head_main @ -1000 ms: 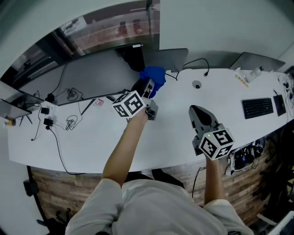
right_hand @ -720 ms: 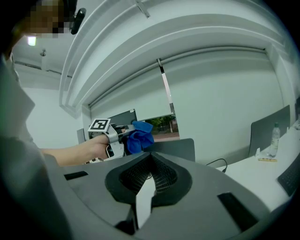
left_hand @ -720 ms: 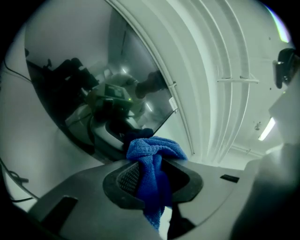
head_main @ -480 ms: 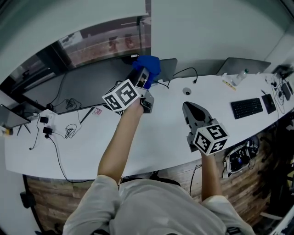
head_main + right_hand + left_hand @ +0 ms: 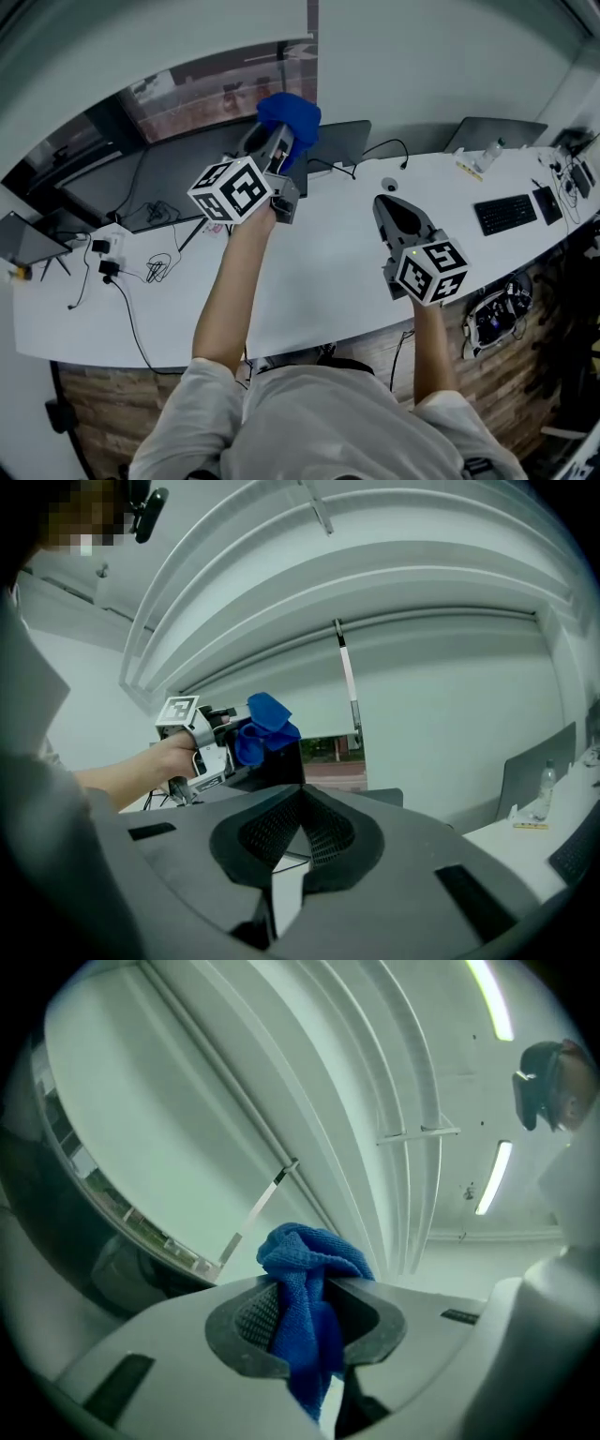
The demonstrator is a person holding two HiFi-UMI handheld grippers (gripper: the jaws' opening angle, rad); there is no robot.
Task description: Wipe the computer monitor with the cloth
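A: Where is the blue cloth [image 5: 307, 1269]?

B: In the left gripper [image 5: 305, 1314]. Its jaws are clamped on the middle of the cloth, so a bunched head stands out past the tips and a tail hangs down between them. In the head view it is raised over the far side of the white desk [image 5: 328, 272], and from the right gripper view it sits just in front of the top of the dark computer monitor [image 5: 281, 766]. I cannot tell whether it touches the screen.

A: And the right gripper [image 5: 389, 208]?

B: Its jaws are pressed together with nothing between them. It hangs over the near middle of the desk, well apart from the cloth, with a keyboard [image 5: 506, 214] further right.

A: How will the cloth handle?

B: I would judge it light, soft and floppy, a microfibre weave. It will fold under any push, so the bunched head should be the part that meets the glass, not the hard tips. The mid-cloth hold looks sound.

A: Any risk?

B: The screen is likely fragile, and the monitor could rock, so I would press lightly. The loose tail may drag toward the cables [image 5: 150, 267] at the far left.
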